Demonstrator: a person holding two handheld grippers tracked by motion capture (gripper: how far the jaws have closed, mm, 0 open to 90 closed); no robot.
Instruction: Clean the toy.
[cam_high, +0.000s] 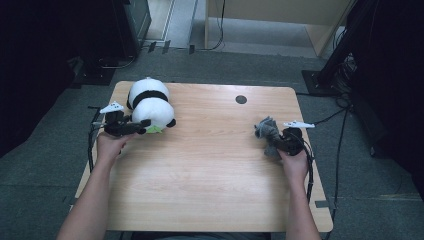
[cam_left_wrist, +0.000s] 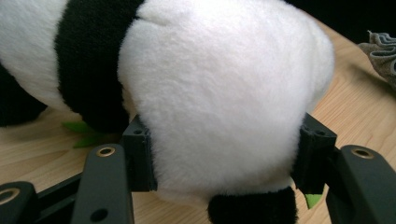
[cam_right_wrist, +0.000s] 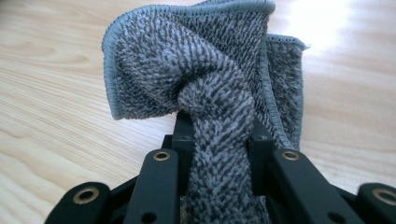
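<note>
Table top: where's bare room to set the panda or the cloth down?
Free: the wide wooden middle of the table, between the panda plush in the left claw and the grey cloth in the right claw, down to the near edge. Also the far strip around the dark round hole. Crowded: the far-left corner and the right edge.

Black-and-white panda plush (cam_high: 149, 105); grey speckled cloth (cam_high: 267, 131); black grippers.

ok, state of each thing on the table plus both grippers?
plush panda: lying on the table, far left, squeezed at its white end.
grey cloth: bunched up, a fold pinched.
left gripper: pads press on the plush panda's sides.
right gripper: shut on the grey cloth.
table: bare wood through the middle.
</note>
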